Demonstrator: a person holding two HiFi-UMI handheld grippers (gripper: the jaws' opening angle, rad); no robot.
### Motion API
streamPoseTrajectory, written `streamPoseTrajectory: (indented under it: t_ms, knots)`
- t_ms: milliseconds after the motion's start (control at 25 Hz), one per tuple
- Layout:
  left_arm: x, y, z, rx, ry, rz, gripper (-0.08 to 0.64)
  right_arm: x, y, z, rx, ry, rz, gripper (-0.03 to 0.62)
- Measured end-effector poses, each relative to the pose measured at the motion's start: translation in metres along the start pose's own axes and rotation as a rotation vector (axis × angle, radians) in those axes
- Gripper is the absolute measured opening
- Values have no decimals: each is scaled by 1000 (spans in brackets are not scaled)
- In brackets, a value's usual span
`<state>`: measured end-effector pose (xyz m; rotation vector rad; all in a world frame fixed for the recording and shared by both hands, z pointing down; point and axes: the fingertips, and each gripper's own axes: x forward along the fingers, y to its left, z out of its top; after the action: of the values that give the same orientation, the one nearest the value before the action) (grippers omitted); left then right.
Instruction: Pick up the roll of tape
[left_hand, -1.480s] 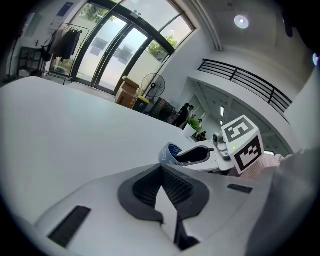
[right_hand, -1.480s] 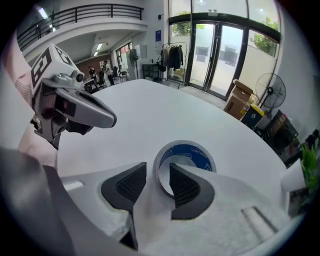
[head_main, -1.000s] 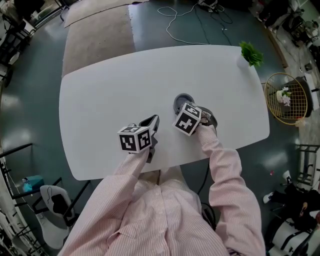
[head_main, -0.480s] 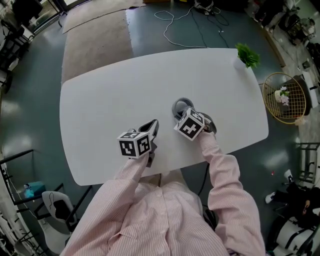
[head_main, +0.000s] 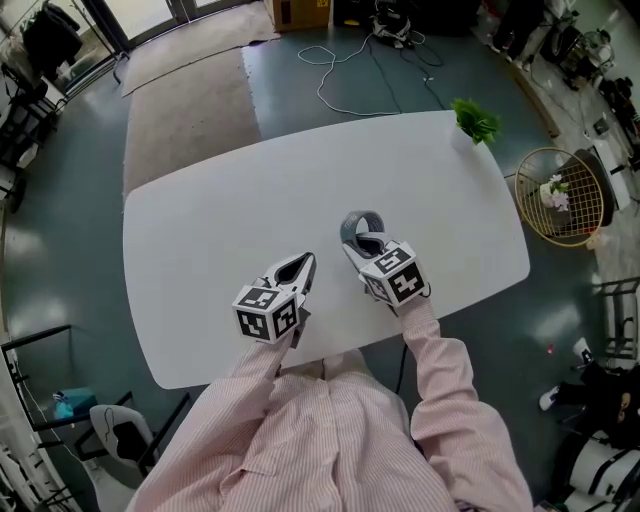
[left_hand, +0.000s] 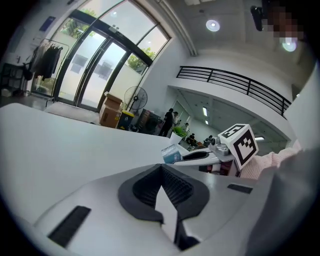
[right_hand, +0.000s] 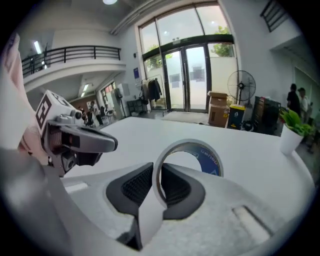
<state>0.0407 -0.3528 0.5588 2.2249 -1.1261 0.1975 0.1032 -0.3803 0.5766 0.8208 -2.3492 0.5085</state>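
Observation:
The roll of tape (head_main: 347, 228) is a grey ring with a blue inner label, pinched by its wall between the jaws of my right gripper (head_main: 365, 245). In the right gripper view the roll of tape (right_hand: 212, 162) stands on edge, with the right gripper (right_hand: 159, 172) shut on its near wall above the white table (head_main: 200, 230). My left gripper (head_main: 303, 262) hovers just left of it, jaws together and empty. From the left gripper view, the left gripper (left_hand: 161, 169) shows closed pads, and the roll of tape (left_hand: 172, 155) sits beyond them to the right.
A small potted plant (head_main: 475, 120) stands at the table's far right corner. A wire basket (head_main: 560, 195) sits on the floor to the right. A cable (head_main: 350, 60) and a rug (head_main: 190, 90) lie beyond the table, and a chair (head_main: 115, 430) is at the near left.
The right gripper has closed on the tape, rolled and risen, lifting the roll off the table and onto its edge. The left gripper has risen a little too.

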Motion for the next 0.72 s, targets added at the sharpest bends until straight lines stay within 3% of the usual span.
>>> streamPoseTrajectory:
  t_ms: [400, 720]
  knots:
    - [-19, -29, 35, 142, -127, -31, 0, -57, -1, 24, 213, -351, -31, 55]
    - [-37, -44, 66, 195, -216, -31, 0, -91, 8, 46, 241, -497, -49, 55]
